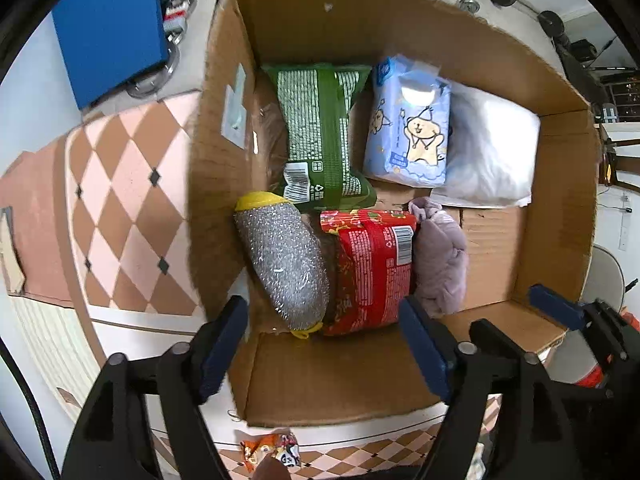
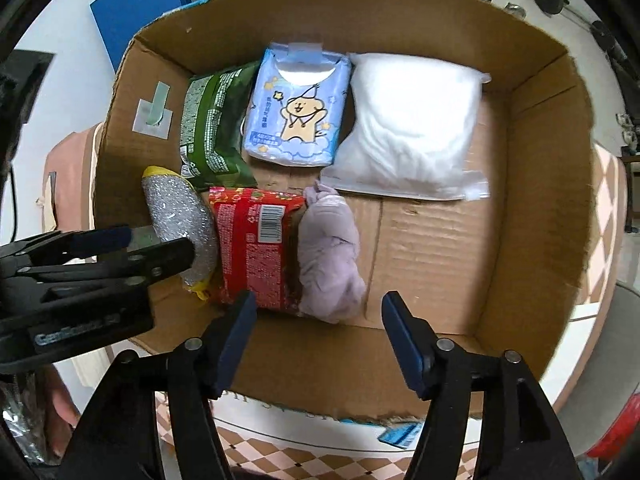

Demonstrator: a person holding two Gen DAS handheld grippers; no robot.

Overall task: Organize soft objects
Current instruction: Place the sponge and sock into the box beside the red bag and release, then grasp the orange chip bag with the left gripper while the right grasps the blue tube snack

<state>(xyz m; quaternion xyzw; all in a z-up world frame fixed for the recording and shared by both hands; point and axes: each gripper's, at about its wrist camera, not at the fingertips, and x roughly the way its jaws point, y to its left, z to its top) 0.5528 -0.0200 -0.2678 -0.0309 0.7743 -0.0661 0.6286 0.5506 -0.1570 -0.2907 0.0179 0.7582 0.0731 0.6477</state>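
Observation:
An open cardboard box (image 1: 552, 216) (image 2: 536, 208) holds several soft things: a green packet (image 1: 324, 136) (image 2: 212, 132), a blue tissue pack (image 1: 408, 128) (image 2: 298, 108), a white bag (image 1: 492, 148) (image 2: 412, 128), a silver scrubber with yellow ends (image 1: 284, 264) (image 2: 180, 212), a red packet (image 1: 372, 268) (image 2: 256, 248) and a lilac cloth (image 1: 440, 256) (image 2: 328, 248). My left gripper (image 1: 324, 344) (image 2: 160, 240) is open and empty above the box's near-left corner. My right gripper (image 2: 318, 344) (image 1: 516, 312) is open and empty above the near wall.
The box stands on a pink and brown diamond-patterned cloth (image 1: 120, 208) (image 2: 280, 460). A blue box (image 1: 108, 28) (image 2: 136, 12) stands behind on the left. A small snack packet (image 1: 272, 452) lies in front of the box. A small blue packet (image 2: 400, 434) lies by the near wall.

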